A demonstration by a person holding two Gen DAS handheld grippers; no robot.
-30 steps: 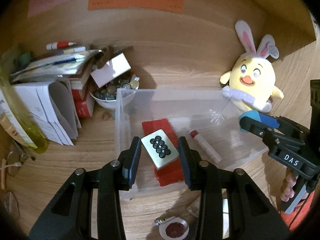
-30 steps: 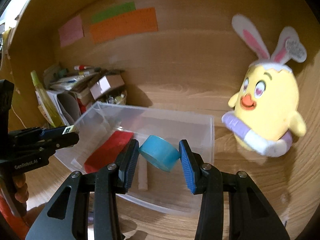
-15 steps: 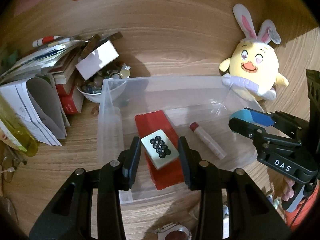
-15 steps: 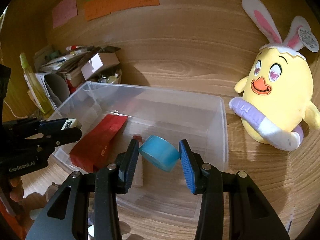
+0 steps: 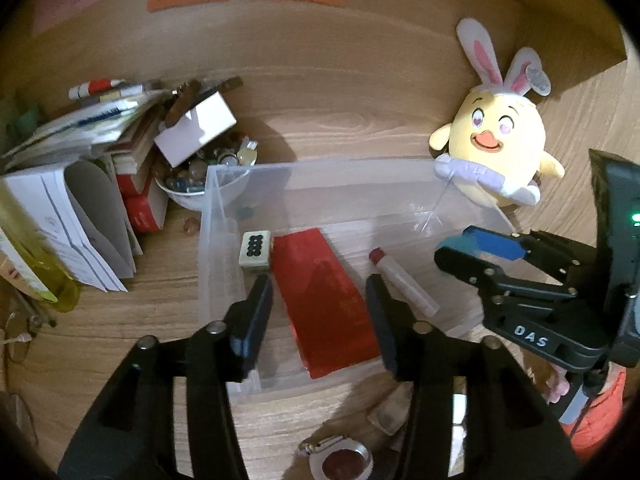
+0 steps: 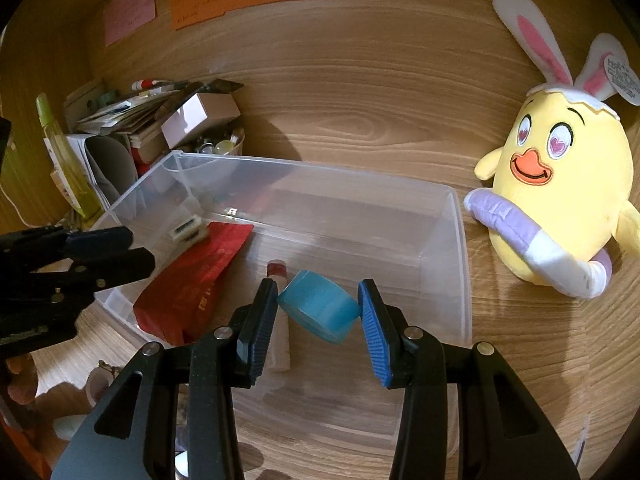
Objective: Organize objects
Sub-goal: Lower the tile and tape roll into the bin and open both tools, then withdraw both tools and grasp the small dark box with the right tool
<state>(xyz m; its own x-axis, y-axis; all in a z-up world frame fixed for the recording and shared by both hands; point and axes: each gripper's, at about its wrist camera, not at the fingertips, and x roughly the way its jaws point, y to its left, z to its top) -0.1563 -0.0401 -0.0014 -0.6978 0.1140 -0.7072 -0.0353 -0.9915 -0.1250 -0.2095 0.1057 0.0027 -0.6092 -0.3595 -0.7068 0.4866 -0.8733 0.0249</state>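
Observation:
A clear plastic bin [image 5: 320, 162] [image 6: 460, 260] sits on the wooden desk. In it lie a red packet [image 5: 320, 300] [image 6: 192, 280], a white tube with a red cap [image 5: 400, 280] [image 6: 278, 320] and a white mahjong tile with black dots [image 5: 255, 249] [image 6: 188, 232]. The tile rests at the bin's left wall, beside the packet. My left gripper [image 5: 320, 312] [image 6: 136, 249] hangs over the bin's near left part; its jaws are opening, with nothing between them. Over the bin's middle, my right gripper [image 6: 318, 312] [image 5: 456, 250] is shut on a blue disc [image 6: 318, 306].
A yellow plush chick with rabbit ears [image 5: 496, 152] [image 6: 560, 200] leans by the bin's far right corner. Left of the bin are stacked papers and books [image 5: 80, 184], a white bowl of small items [image 5: 192, 188] and a yellow-green bottle [image 6: 64, 160]. A small round tin [image 5: 340, 460] lies near the front.
The left jaws have spread and let go of the mahjong tile, which now lies in the bin beside the red packet. The right gripper has sunk slightly, still holding the blue disc.

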